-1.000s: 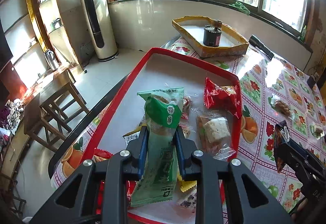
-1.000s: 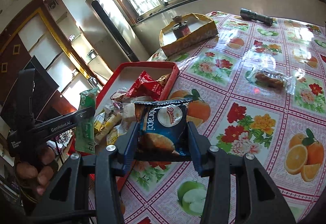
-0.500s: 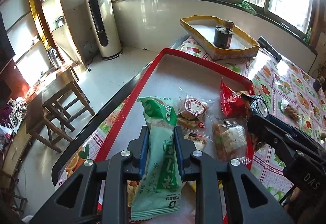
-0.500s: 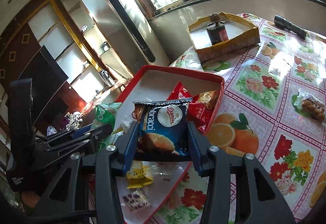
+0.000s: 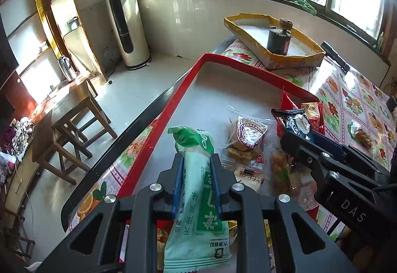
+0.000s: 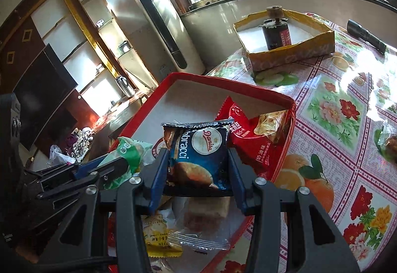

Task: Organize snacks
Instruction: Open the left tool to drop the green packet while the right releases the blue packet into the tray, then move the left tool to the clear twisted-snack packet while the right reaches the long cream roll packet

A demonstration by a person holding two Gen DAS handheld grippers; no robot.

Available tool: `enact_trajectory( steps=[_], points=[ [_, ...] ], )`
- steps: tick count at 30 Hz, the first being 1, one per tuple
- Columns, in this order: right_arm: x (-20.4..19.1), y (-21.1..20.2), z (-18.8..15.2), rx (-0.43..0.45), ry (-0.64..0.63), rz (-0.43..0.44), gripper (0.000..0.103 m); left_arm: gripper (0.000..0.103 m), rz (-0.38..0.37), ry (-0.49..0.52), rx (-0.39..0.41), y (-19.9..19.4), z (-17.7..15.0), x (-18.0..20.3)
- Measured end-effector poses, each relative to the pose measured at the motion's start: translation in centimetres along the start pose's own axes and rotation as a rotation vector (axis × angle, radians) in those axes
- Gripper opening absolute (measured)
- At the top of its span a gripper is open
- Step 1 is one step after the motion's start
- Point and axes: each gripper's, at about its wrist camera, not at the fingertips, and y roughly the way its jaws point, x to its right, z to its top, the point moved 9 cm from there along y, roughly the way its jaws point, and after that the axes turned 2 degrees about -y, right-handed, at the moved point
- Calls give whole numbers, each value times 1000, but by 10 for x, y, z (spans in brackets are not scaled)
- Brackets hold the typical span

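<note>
My left gripper (image 5: 196, 161) is shut on a long green snack packet (image 5: 196, 201), held over the near part of the red tray (image 5: 173, 104). My right gripper (image 6: 197, 156) is shut on a dark blue Danisa snack bag (image 6: 198, 151), above the tray's (image 6: 198, 79) right half. In the left wrist view the right gripper (image 5: 295, 134) comes in from the right with the blue bag (image 5: 295, 124). In the right wrist view the left gripper (image 6: 109, 163) with the green packet (image 6: 129, 151) shows at the left. Several snacks lie in the tray: a Dorayaki pack (image 5: 248, 134) and a red bag (image 6: 250, 138).
A yellow cardboard box (image 5: 273, 49) with a dark can (image 5: 278, 39) stands beyond the tray. A black torch (image 6: 367, 35) and a clear-wrapped snack (image 5: 359, 134) lie on the flowered tablecloth (image 6: 335, 109). Wooden stools (image 5: 72, 129) stand on the floor to the left.
The right gripper has moved left with the blue bag, from over the tablecloth to over the tray. The left gripper with the green packet has shifted slightly toward the tray's left side.
</note>
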Motion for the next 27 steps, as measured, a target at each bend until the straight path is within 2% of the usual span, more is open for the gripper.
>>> enact_trajectory(
  steps=[7, 12, 17, 19, 20, 27],
  points=[
    [-1, 5, 1, -6, -10, 0, 49, 21, 13, 1, -6, 3, 2, -2],
    [-5, 3, 1, -1, -16, -2, 55, 28, 27, 1, -16, 4, 1, -2],
    [-6, -9, 4, 27, -21, 3, 64, 53, 27, -16, 3, -7, 6, -7],
    [-7, -16, 4, 41, -21, 3, 66, 55, 27, -17, 22, -15, 9, -7],
    [-6, -21, 4, 47, -20, 3, 67, 60, 28, -16, 29, -17, 10, -6],
    [16, -60, -9, 91, 18, -23, 71, 63, 3, 4, 42, -30, 8, 13]
  ],
)
